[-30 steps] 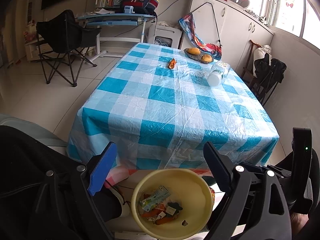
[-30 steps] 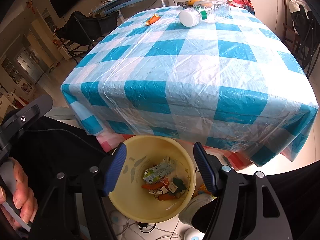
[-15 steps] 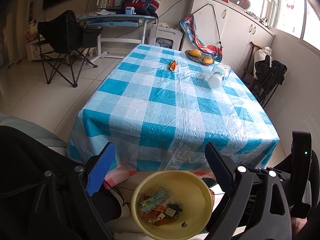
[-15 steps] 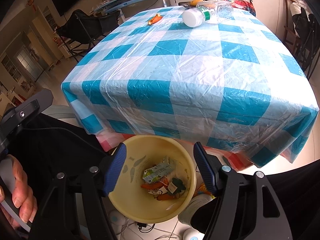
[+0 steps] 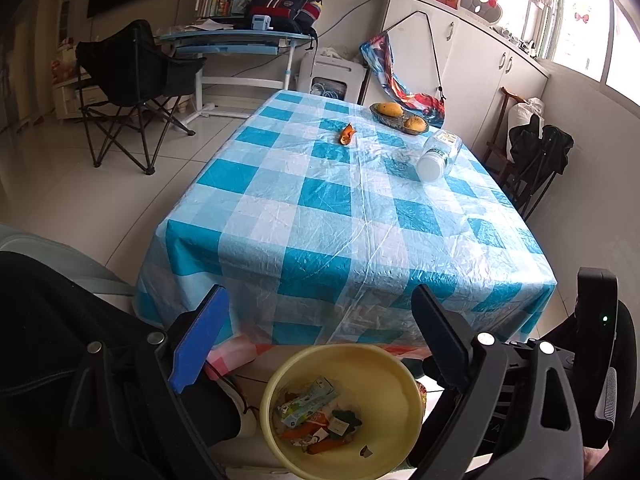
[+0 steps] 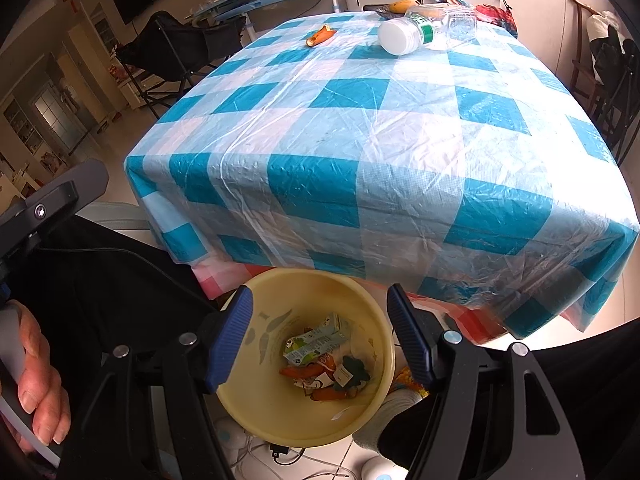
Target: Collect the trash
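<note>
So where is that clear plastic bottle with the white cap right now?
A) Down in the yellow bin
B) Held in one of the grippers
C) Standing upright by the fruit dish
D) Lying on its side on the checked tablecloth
D: the bottle lies on its side on the tablecloth, white cap toward the camera, while both grippers are empty.

No visible change, bottle (image 5: pixel 439 155) and peel (image 5: pixel 346 135) unmoved on table (image 5: pixel 352 216)

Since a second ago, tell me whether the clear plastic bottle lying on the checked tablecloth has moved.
No. The bottle lies in the same spot beside the fruit dish.
</note>
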Tool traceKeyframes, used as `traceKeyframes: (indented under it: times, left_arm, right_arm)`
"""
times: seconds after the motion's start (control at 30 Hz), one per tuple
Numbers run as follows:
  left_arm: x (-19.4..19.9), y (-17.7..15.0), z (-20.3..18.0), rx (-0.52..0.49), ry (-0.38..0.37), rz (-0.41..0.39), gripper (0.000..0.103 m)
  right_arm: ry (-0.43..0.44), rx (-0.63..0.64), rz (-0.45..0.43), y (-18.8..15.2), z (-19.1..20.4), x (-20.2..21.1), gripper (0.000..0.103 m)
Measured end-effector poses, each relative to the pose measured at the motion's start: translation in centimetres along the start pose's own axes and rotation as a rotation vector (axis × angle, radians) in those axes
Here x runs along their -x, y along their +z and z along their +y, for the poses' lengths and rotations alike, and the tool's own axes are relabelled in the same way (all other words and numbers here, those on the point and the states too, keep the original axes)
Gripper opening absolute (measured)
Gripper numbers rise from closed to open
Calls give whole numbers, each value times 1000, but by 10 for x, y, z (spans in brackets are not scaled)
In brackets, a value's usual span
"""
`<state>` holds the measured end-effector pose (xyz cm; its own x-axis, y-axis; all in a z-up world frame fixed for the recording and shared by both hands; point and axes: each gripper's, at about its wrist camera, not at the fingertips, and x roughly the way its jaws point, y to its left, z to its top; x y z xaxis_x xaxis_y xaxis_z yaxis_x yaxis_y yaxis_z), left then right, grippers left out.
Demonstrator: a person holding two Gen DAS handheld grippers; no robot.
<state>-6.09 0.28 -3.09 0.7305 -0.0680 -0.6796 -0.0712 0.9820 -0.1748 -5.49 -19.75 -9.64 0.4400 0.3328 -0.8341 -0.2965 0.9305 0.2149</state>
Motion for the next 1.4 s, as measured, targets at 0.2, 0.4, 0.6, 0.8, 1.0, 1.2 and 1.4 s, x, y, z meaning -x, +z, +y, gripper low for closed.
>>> traceKeyframes:
  times: [0.2,0.4,0.6,0.8,1.0,1.2,1.4]
  left_arm:
    - [0,0,0,2,0,-1,90]
    - [0,1,0,6,1,-5,91]
    - [-1,25,12,68,4,-38,92]
    - [-32,59,16,91,13,-43,93]
    - [-81,98,4,90,8,-52,93]
    - [-131,126,-9,80,-1,-38,93]
    - [-178,156,-28,68,-16,-25,93]
  right_arm:
    - [-4,7,-4,0,3,0,67]
    - [-8,16,-6,1,6,0,67]
    - [8,18,-73,10,15,28,68]
    - [-24,46,-230,56,8,56,74]
    - [-52,12,-278,127,-22,44,75]
    - [-11,-146,-233,183,-70,4,75]
    - [-25,-243,-187,225,-97,-39,75]
